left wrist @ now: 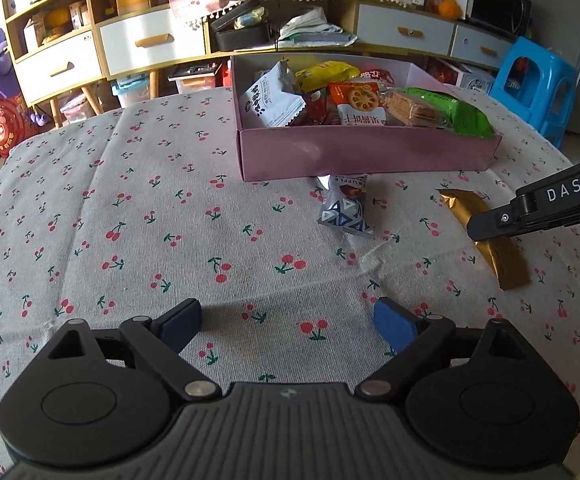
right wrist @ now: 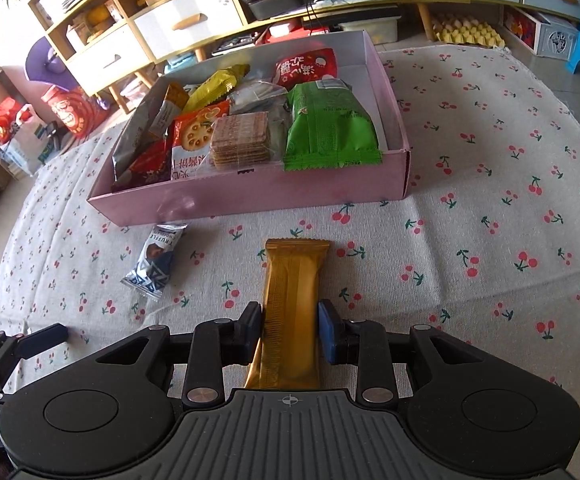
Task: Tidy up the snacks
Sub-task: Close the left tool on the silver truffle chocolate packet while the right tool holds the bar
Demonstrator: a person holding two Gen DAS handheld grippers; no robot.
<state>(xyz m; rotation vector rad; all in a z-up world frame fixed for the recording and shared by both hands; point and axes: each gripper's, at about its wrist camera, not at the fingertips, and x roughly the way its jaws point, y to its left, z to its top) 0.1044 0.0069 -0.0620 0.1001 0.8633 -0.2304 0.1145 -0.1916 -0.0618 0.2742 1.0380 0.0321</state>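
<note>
On the worktop's cherry-print cloth, the left tongs hang spread wide over bare fabric, nothing between them. Further right, a small blue-and-white truffle packet lies just in front of the pink cardboard box, which is packed with snack packets. To the right of the truffle packet, the right tongs clamp the near end of a long gold foil snack bar lying on the cloth.

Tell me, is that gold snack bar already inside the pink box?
No, the gold snack bar lies on the cherry tablecloth in front of the pink box, clamped between the right claw's pads.
</note>
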